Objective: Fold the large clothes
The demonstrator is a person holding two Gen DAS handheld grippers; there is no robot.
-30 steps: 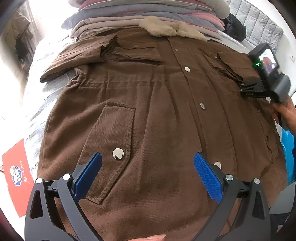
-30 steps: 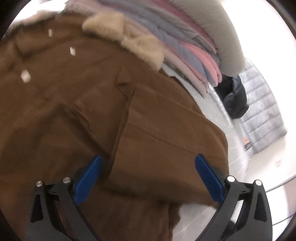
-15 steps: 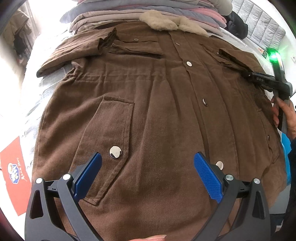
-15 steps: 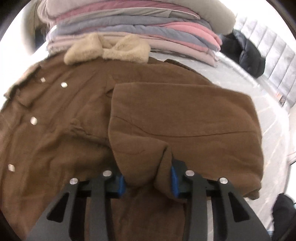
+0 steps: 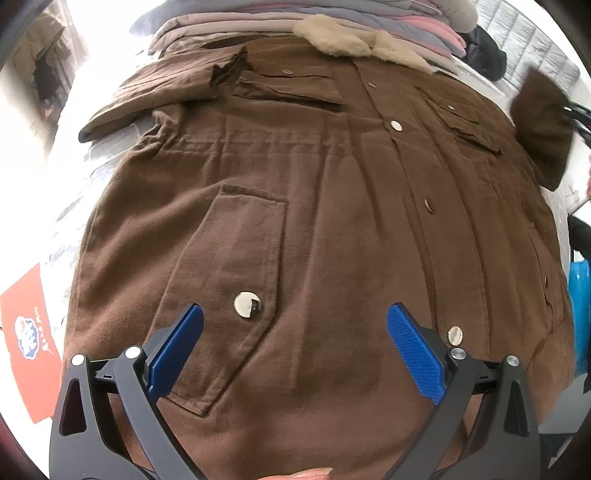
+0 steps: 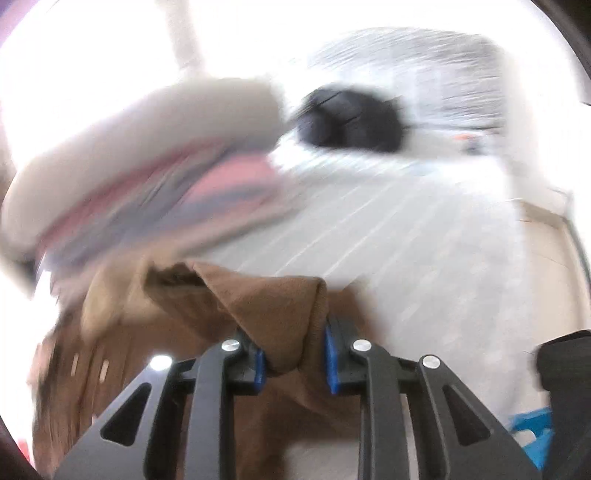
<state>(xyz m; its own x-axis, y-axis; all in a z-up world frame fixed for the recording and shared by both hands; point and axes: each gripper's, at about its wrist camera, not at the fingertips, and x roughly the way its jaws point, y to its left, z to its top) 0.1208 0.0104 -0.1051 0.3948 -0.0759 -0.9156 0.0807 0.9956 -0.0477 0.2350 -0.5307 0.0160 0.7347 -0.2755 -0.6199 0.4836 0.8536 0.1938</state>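
Observation:
A large brown corduroy jacket with silver snaps and a cream fleece collar lies front-up on the bed. My left gripper hovers open over its hem, blue pads wide apart, nothing between them. The jacket's right sleeve is lifted off the bed at the right edge of the left wrist view. In the blurred right wrist view my right gripper is closing on a bunched fold of that brown sleeve, the blue pads pressing the cloth from both sides.
A stack of folded clothes in pink, grey and beige lies behind the collar. A black garment rests on the white bedding. A red paper sits at the left, a blue object at the right.
My right gripper went from wide open over the sleeve to clamped on it, then rose and swung away with the cloth. The sleeve now hangs lifted. The left gripper stayed put.

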